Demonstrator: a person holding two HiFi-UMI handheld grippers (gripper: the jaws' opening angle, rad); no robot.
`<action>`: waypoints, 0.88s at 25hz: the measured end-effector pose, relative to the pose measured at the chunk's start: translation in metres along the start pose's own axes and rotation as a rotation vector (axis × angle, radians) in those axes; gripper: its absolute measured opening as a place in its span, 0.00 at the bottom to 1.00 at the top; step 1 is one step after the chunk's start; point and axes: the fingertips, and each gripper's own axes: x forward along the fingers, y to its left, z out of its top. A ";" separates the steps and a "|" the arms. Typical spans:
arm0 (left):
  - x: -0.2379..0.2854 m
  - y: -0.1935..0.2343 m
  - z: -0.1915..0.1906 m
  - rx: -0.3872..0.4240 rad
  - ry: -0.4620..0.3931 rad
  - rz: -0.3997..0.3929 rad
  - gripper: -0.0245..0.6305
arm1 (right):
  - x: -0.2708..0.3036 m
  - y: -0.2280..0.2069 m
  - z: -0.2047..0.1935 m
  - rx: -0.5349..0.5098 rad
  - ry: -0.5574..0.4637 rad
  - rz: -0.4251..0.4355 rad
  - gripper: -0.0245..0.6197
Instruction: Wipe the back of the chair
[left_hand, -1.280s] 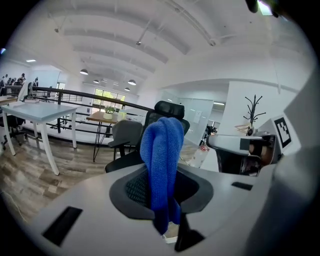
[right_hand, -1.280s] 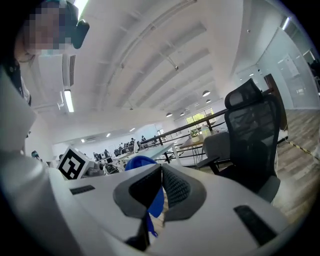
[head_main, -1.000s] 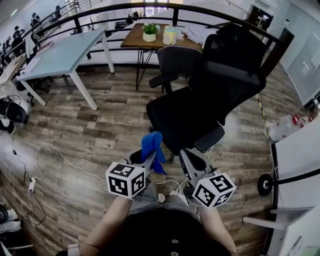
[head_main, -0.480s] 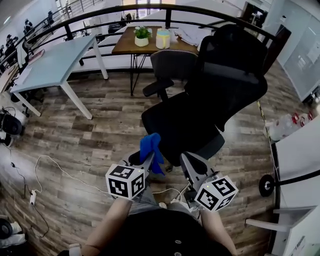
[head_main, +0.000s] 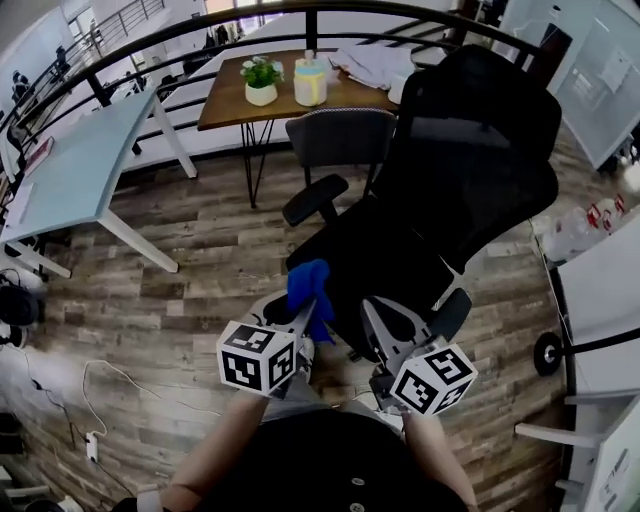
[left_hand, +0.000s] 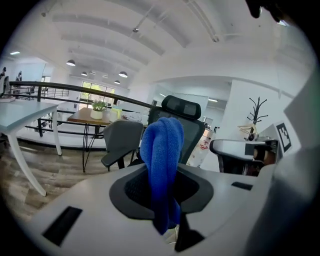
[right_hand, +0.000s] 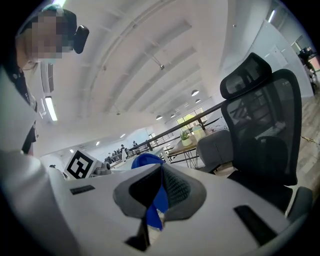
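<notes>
A black mesh-backed office chair (head_main: 470, 140) stands ahead and to the right, with its seat (head_main: 375, 255) facing me. My left gripper (head_main: 303, 318) is shut on a blue cloth (head_main: 308, 285), which sticks up just short of the seat's front edge. In the left gripper view the cloth (left_hand: 162, 155) hangs between the jaws of the left gripper (left_hand: 162, 175), with the chair (left_hand: 187, 117) behind it. My right gripper (head_main: 385, 325) sits beside the left one, shut and holding nothing. The right gripper (right_hand: 161, 192) looks toward the chair's back (right_hand: 267, 130).
A grey chair (head_main: 335, 135) stands behind the black one at a wooden table (head_main: 225, 100) that carries a potted plant (head_main: 261, 80) and a container (head_main: 309, 80). A pale blue table (head_main: 70, 165) is at left, a white desk (head_main: 600, 300) at right, and a cable (head_main: 110, 385) lies on the wood floor.
The black chair has grown larger and nearer in the head view, and the tables have slid left. Both grippers keep their pose, the cloth still held.
</notes>
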 end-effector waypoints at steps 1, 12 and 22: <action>0.006 0.010 0.010 0.011 0.000 -0.014 0.17 | 0.013 -0.001 0.003 0.000 -0.005 -0.008 0.08; 0.066 0.077 0.072 0.102 0.041 -0.185 0.17 | 0.102 -0.031 0.036 0.010 -0.088 -0.189 0.09; 0.104 0.062 0.076 0.112 0.103 -0.327 0.17 | 0.087 -0.065 0.047 0.034 -0.130 -0.372 0.09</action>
